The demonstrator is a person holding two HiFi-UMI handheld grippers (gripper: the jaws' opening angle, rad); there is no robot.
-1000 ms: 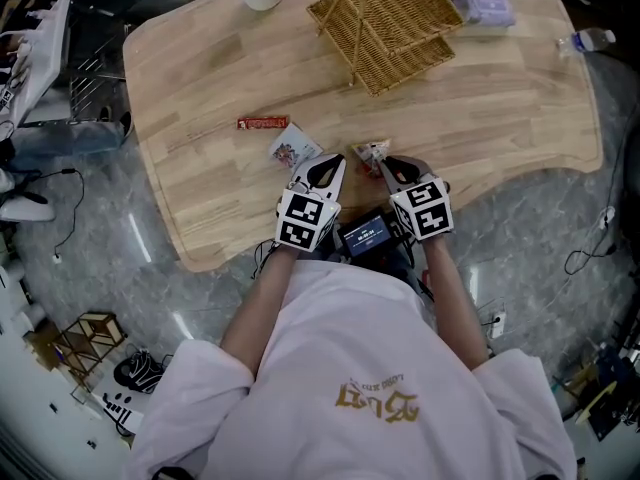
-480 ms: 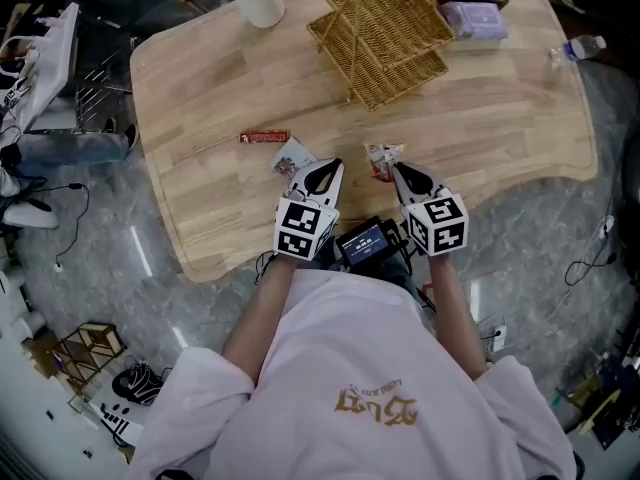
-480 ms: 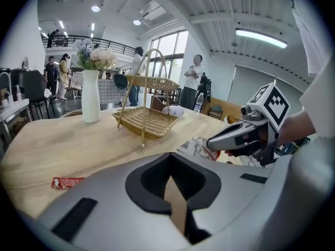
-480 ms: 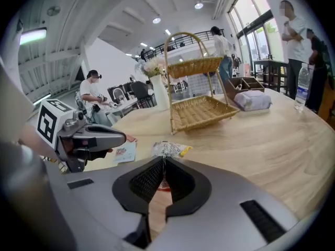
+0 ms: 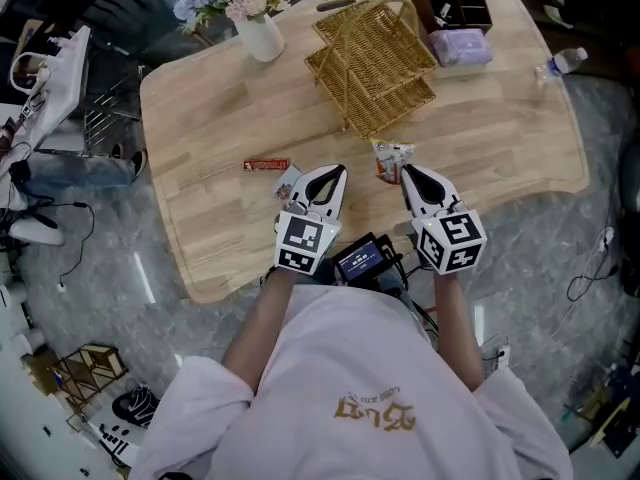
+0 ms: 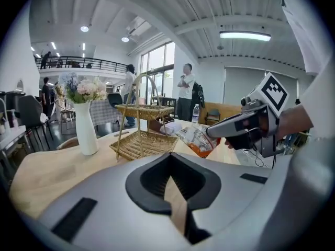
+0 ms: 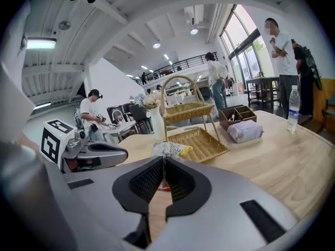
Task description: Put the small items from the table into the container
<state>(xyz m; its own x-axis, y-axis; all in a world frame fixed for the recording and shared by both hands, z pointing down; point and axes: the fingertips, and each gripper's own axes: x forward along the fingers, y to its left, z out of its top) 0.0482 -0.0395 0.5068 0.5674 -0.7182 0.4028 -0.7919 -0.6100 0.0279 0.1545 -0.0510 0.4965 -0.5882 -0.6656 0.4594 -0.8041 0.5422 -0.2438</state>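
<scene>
My right gripper [image 5: 404, 172] is shut on the edge of a crinkly white and orange snack packet [image 5: 388, 158] and holds it above the table's front part; the packet [image 7: 168, 150] sticks up at its jaw tips [image 7: 163, 160]. The left gripper view shows that packet [image 6: 196, 139] hanging from the right gripper [image 6: 213, 132]. My left gripper [image 5: 328, 180] hovers beside it, jaws together with nothing between them [image 6: 171, 155]. A small white packet [image 5: 288, 184] lies just left of it, partly hidden. A red bar [image 5: 266, 166] lies further left. The two-tier wicker basket [image 5: 375, 58] stands beyond.
A white vase of flowers [image 5: 252, 13] stands at the back left. A black organiser box [image 5: 450, 0], a purple pack [image 5: 462, 46] and a water bottle [image 5: 560, 60] sit at the back right. The wooden table [image 5: 500, 138] has a curved front edge.
Both grippers have risen from the table. The right one lifted the snack packet with it. The white packet and the red bar stayed on the wood.
</scene>
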